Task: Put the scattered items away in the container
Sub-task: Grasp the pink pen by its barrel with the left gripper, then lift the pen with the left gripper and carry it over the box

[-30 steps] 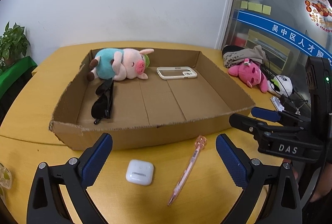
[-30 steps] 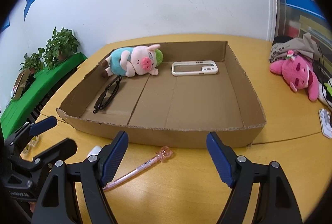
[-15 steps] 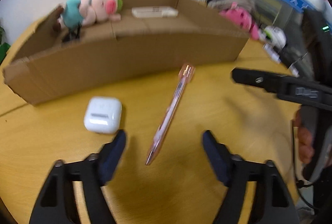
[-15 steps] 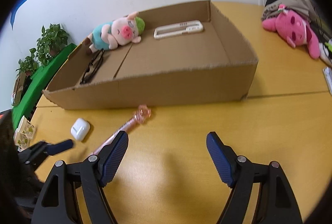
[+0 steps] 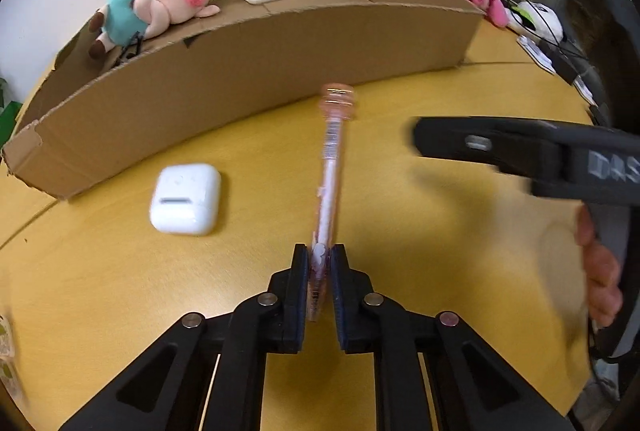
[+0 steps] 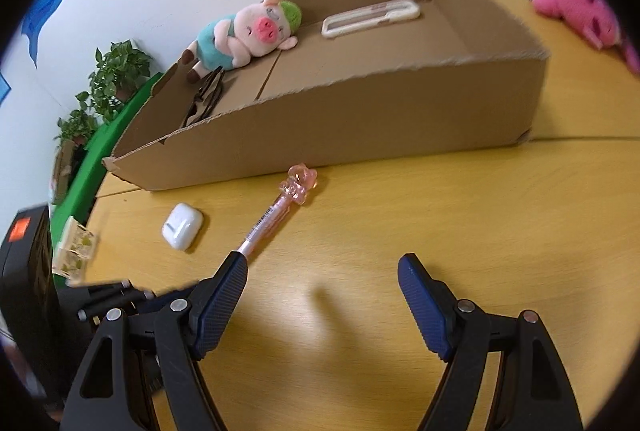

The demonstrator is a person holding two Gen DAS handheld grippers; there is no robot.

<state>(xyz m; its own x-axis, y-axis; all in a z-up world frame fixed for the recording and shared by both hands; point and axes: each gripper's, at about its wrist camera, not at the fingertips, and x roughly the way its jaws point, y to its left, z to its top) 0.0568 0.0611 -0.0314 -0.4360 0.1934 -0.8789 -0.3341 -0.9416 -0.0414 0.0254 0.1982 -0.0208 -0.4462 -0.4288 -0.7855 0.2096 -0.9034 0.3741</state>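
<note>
The left gripper (image 5: 319, 263) pinches the tip end of a slim translucent pink pen (image 5: 332, 167) on the glossy yellow table (image 5: 420, 239), its moulded charm pointing toward the corrugated cardboard box (image 5: 248, 59), while the right gripper (image 6: 322, 285) stands wide apart.

Bright, even indoor light; soft shadows on the tabletop (image 6: 400, 231). Strong fisheye bending, dark vignette corners. Motion blur smears the right gripper (image 5: 480, 147) in left view.
</note>
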